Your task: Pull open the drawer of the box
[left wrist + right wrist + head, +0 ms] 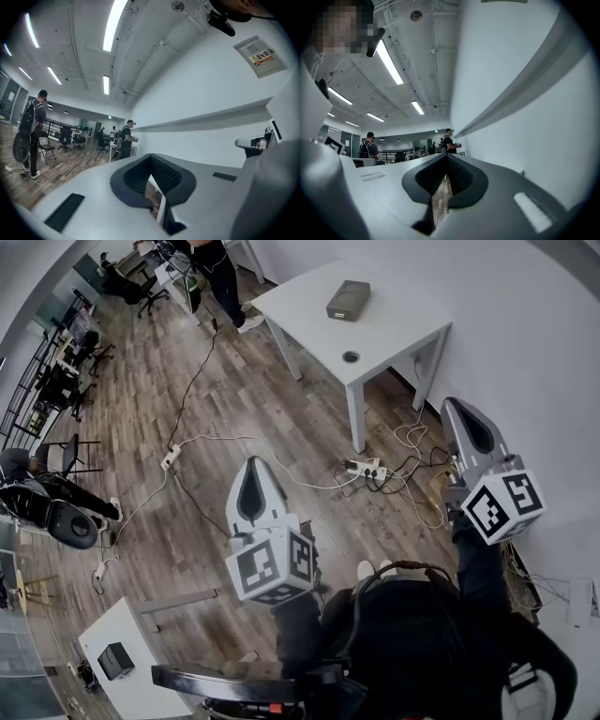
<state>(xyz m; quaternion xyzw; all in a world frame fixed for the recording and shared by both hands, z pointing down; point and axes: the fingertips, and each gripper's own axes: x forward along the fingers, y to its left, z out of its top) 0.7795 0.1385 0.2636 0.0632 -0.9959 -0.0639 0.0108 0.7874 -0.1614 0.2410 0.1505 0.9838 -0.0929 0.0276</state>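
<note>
nothing is begun yet, i judge: the box (348,300) sits on the white counter (398,334) at 12 o'clock, well apart from me. my left claw (253,474) and right claw (459,415) are both pinched together, empty; reaching and pulling the drawer remain.

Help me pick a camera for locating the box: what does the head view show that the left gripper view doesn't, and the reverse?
Only the head view: the box sitting on a white table, a power strip with cables on the floor, and the right tool. Only the left gripper view: ceiling lights and a wall sign. Both: the left tool, jaws together and empty, the wood floor and the white wall.
</note>
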